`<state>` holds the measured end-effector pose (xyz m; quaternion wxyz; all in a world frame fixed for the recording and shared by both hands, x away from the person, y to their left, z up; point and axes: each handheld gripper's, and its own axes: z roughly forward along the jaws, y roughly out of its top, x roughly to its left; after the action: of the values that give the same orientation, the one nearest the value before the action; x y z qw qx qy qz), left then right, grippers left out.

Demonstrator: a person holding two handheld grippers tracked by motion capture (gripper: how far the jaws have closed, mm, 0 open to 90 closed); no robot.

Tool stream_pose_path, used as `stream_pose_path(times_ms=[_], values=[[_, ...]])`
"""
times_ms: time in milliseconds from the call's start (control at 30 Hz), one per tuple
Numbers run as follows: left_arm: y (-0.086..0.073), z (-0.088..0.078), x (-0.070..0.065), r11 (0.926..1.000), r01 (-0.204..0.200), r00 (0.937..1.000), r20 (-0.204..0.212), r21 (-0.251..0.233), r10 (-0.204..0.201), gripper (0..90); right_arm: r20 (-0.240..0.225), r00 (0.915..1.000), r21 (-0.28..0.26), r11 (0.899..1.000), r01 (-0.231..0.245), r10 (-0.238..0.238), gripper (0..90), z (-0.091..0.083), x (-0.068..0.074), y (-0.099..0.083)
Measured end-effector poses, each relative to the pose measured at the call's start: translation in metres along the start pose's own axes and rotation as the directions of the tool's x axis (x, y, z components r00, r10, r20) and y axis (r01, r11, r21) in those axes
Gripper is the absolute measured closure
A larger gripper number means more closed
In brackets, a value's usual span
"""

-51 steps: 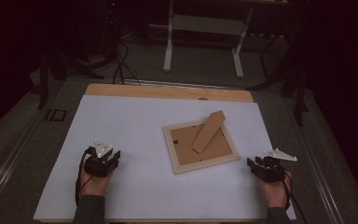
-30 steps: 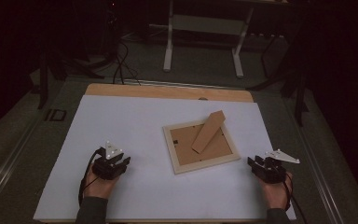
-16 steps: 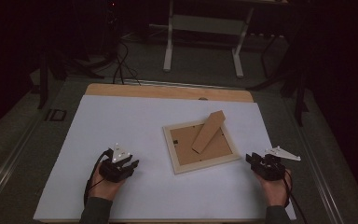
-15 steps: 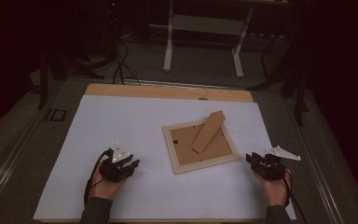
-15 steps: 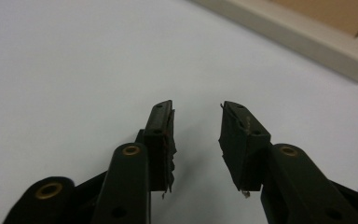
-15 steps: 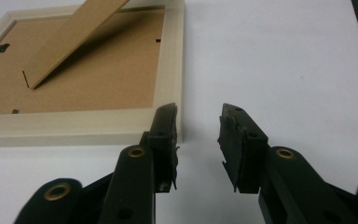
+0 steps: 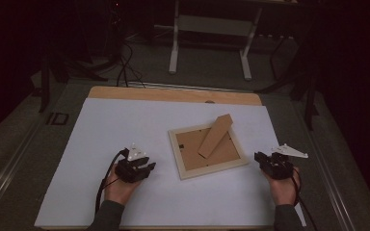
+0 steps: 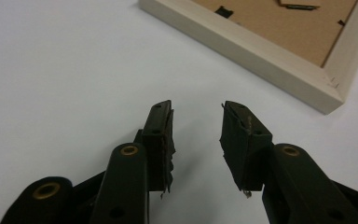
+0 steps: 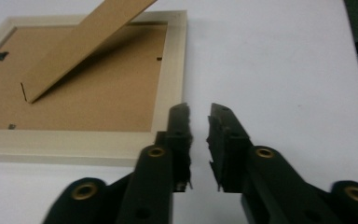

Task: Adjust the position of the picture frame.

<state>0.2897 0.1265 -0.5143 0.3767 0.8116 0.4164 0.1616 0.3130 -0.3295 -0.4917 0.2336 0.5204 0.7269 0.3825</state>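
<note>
Tongs (image 7: 150,168) – over white sheet (image 7: 125,120) | wooden table (image 7: 173,94) | room dark – cables on floor (image 7: 125,67)

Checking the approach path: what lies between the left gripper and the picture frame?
Nothing: the high view shows bare white sheet between left gripper and picture frame.

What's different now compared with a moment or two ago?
The left gripper slid across the white sheet toward the picture frame, jaws apart and empty. The right gripper stayed beside the frame; its jaws have just been closing, nothing between them. The frame lies untouched.
</note>
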Motion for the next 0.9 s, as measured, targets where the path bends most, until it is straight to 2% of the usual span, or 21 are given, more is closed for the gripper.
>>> stream_pose_path(times_ms=[100, 133, 167, 300, 367, 567, 667, 767, 900], values=[[0.004, 0.005, -0.007, 0.9998, -0.018, 0.9998, 0.011, 0.008, 0.018, 66.2, -0.005, 0.9999, 0.023, 1.000, 0.009, -0.009, 89.7, 0.009, 0.003, -0.005], [0.004, 0.005, -0.007, 0.9998, -0.018, 0.9998, 0.011, 0.008, 0.018, 67.2, -0.005, 0.9999, 0.023, 1.000, 0.009, -0.009, 89.7, 0.009, 0.003, -0.005], [0.006, 0.008, -0.009, 0.9997, -0.023, 0.9995, 0.020, 0.007, 0.023, 67.9, 0.011, 0.9996, 0.049, 0.999, 0.024, -0.024, 89.9, 0.015, 0.005, -0.008], [0.006, 0.011, -0.011, 0.9997, -0.023, 0.9990, 0.039, 0.002, 0.023, 69.6, 0.013, 0.9998, 0.062, 0.998, 0.016, -0.017, 90.0, 0.021, 0.005, -0.010], [0.005, 0.009, -0.012, 0.9988, -0.046, 0.9982, 0.038, -0.016, 0.047, 69.6, 0.020, 0.9997, 0.062, 0.998, 0.012, -0.013, 90.0, 0.025, 0.006, -0.011], [0.005, 0.005, -0.011, 0.9990, -0.030, 0.9977, 0.060, -0.033, 0.032, 71.7, 0.028, 0.9996, 0.072, 0.997, -0.005, 0.003, 90.0, 0.032, 0.005, -0.014], [0.005, 0.005, -0.012, 0.9989, -0.030, 0.9975, 0.063, -0.036, 0.032, 76.2, 0.029, 0.9995, 0.072, 0.997, -0.016, 0.014, 90.0, 0.033, 0.004, -0.015], [0.005, 0.009, -0.017, 0.9981, -0.059, 0.9960, 0.067, -0.016, 0.060, 89.1, 0.031, 0.9990, 0.063, 0.997, -0.034, 0.032, 90.0, 0.034, 0.003, -0.015], [0.005, 0.009, -0.019, 0.9979, -0.064, 0.9961, 0.061, -0.012, 0.064, 90.0, 0.030, 0.9986, 0.062, 0.997, -0.044, 0.043, 90.0, 0.038, 0.001, -0.015]])
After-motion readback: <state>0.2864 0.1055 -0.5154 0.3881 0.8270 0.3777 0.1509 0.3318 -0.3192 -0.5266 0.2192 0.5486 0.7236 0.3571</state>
